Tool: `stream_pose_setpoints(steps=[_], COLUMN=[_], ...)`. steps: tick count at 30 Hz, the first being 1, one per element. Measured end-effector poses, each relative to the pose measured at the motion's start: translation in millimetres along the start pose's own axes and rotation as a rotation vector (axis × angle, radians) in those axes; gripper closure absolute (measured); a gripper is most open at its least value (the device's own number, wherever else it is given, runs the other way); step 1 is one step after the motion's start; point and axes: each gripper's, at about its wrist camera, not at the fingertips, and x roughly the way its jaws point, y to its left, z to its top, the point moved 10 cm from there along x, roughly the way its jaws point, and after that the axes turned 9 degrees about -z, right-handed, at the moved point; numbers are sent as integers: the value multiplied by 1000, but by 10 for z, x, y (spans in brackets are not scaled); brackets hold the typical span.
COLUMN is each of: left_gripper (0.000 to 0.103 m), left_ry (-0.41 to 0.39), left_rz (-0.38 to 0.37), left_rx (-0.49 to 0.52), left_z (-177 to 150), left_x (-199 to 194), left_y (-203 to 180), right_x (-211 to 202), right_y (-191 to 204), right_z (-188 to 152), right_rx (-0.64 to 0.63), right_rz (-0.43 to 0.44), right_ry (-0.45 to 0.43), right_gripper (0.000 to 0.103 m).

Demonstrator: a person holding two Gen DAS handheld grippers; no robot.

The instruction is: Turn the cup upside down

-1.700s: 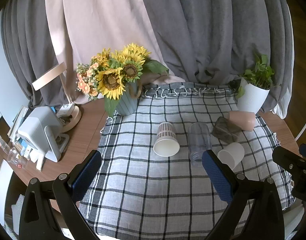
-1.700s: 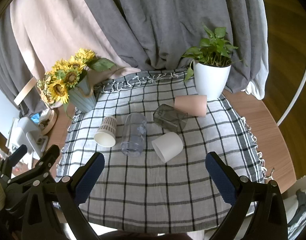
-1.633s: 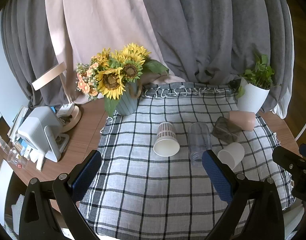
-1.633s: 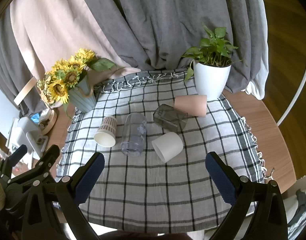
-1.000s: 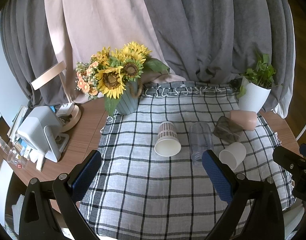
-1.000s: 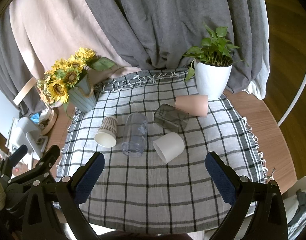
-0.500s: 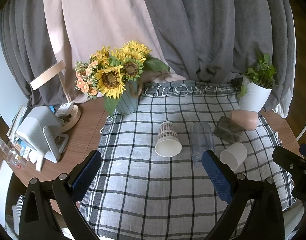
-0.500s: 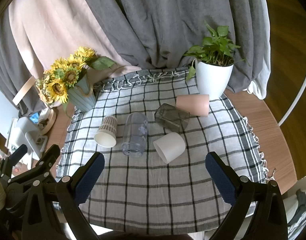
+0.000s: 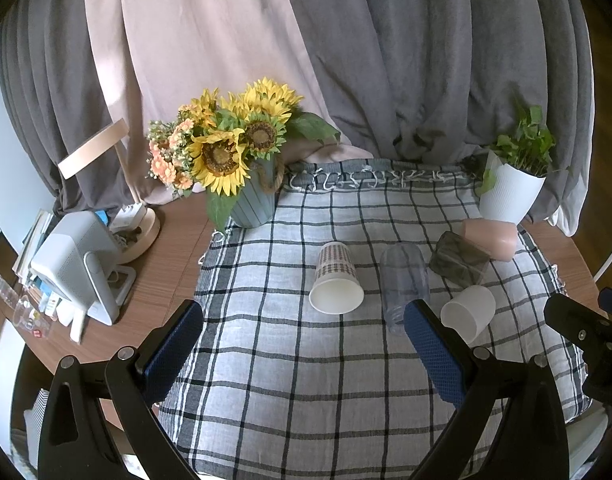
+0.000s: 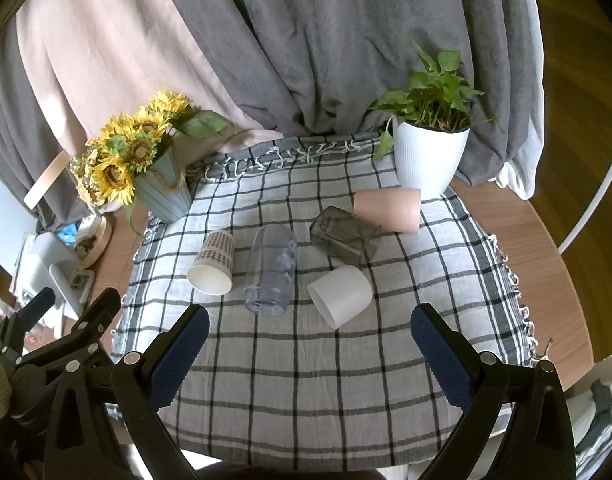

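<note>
Several cups lie on their sides on a checked cloth (image 10: 306, 360): a patterned paper cup (image 9: 335, 280) (image 10: 214, 262), a clear tumbler (image 9: 403, 280) (image 10: 270, 270), a white cup (image 9: 467, 312) (image 10: 339, 296), a dark grey glass (image 9: 457, 262) (image 10: 343, 236) and a pink cup (image 9: 491, 234) (image 10: 387, 210). My left gripper (image 9: 304, 344) is open and empty, held above the cloth in front of the paper cup. My right gripper (image 10: 309, 344) is open and empty in front of the white cup.
A sunflower vase (image 9: 252, 196) stands at the cloth's back left. A white plant pot (image 10: 427, 160) stands at the back right. A desk lamp (image 9: 142, 228) and a white device (image 9: 78, 260) sit on the wooden table at the left.
Both grippers have drifted slightly; the cups sit a little lower and to the right in the views. Nothing on the table has moved.
</note>
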Motion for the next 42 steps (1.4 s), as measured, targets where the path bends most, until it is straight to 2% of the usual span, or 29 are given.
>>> stream_pose_setpoints(steps=[13, 19, 28, 35, 42], left_gripper=[0, 0, 0, 0, 0], left_ry=[31, 53, 102, 138, 218], left_rz=[-12, -26, -8, -47, -153], left_rx=[9, -21, -35, 46, 146], left_z=[20, 96, 164, 185, 193], left_x=[119, 279, 569, 764, 976], left_y=[-131, -280, -509, -782, -1125], right_x=[137, 289, 578, 786, 866], right_y=[-76, -228, -516, -716, -876], right_z=[8, 138, 340, 394, 333], right_rx=[-6, 4, 33, 61, 122], right_rz=[13, 3, -13, -7, -1], right_ry=[39, 75, 109, 148, 176], right_gripper=[2, 2, 2, 2, 2])
